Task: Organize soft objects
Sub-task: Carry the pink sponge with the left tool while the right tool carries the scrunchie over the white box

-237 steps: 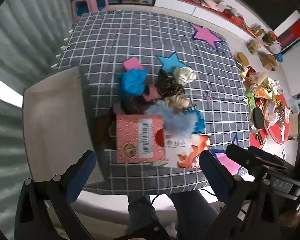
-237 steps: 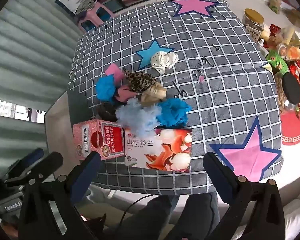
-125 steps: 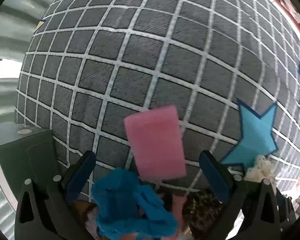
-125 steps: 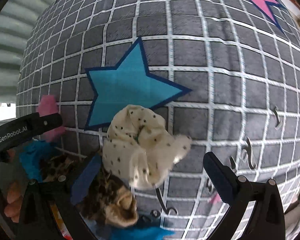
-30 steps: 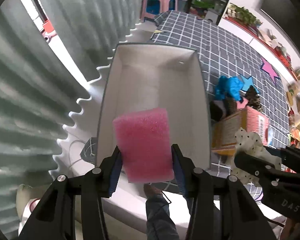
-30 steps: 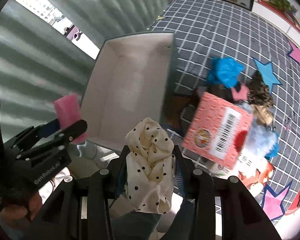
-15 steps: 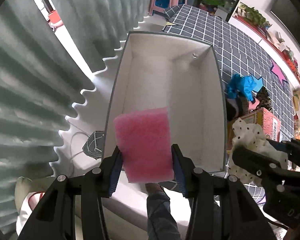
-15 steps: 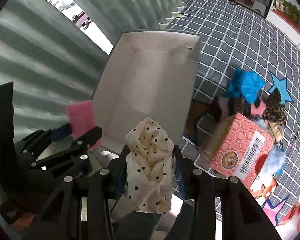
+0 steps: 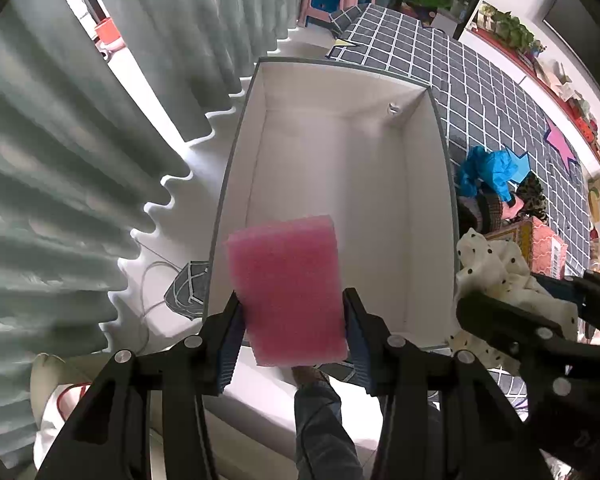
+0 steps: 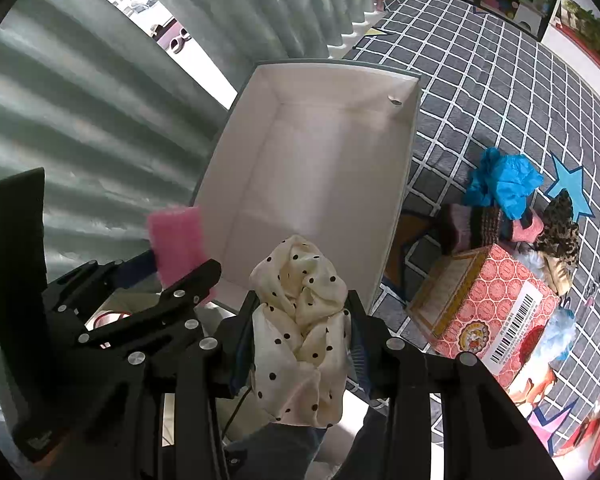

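The left gripper (image 9: 292, 344) is pointing steeply down and is clamping a pink foam sponge (image 9: 288, 288) between its two blue-padded fingers (image 9: 230, 338). The jaws are standing partly closed, pressing on the sponge's two side faces, with most of the block sticking out beyond the fingertips. The sponge is hanging above the near end of an open white box (image 9: 440, 128), over its near rim and not touching the floor of the box.

The right gripper (image 10: 300, 344) is likewise aiming downward, with its jaws narrowed onto a cream scrunchie with black polka dots (image 10: 300, 320). The bunched fabric is bulging out above and below the pads. It is hanging just outside the box's near right corner, close to the rim, beside the left gripper, which is showing at the left of the right wrist view with the sponge (image 10: 178, 240) in it.

The box is lying beside the left edge of a grey checked cloth (image 10: 480, 76) with star patches. On the cloth, near the box's right wall, a blue scrunchie (image 10: 504, 184), a leopard-print scrunchie (image 10: 560, 228) and a striped pink and brown soft item (image 10: 480, 224) are lying bunched together. A red patterned carton with a barcode (image 10: 496, 312) is sitting just in front of them. Pale green curtains (image 9: 60, 160) are hanging along the box's left side, and a denim-clad leg (image 9: 320, 432) is showing below the grippers.
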The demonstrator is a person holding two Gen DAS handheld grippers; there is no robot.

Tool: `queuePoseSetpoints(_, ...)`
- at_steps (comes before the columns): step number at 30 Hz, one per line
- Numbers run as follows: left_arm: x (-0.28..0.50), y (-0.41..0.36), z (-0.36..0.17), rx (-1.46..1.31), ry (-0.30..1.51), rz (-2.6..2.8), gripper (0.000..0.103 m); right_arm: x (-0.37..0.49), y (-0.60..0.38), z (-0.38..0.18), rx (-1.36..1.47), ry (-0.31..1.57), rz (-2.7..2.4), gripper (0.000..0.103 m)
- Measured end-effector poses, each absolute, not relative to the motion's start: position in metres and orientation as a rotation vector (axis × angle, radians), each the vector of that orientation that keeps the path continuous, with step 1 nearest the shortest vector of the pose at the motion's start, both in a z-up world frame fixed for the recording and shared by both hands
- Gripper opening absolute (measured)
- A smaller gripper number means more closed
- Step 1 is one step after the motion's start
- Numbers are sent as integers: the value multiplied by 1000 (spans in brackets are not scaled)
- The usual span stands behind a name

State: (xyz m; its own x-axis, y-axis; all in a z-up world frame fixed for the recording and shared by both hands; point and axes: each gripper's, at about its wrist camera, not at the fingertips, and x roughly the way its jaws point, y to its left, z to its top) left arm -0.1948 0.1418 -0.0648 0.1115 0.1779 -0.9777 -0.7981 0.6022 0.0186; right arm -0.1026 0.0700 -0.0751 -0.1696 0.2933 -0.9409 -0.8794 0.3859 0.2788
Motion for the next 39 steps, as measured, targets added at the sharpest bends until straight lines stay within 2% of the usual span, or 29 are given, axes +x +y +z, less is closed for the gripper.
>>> queuePoseSetpoints(23, -195, 145, -73, -605, 1289, 805, 51, -102, 74, -79, -583, 1360, 1143, 42)
queuePoseSetpoints(39, -191, 156, -100, -619, 1348, 811, 51, -100, 101, -92, -609, 1372, 1136, 42)
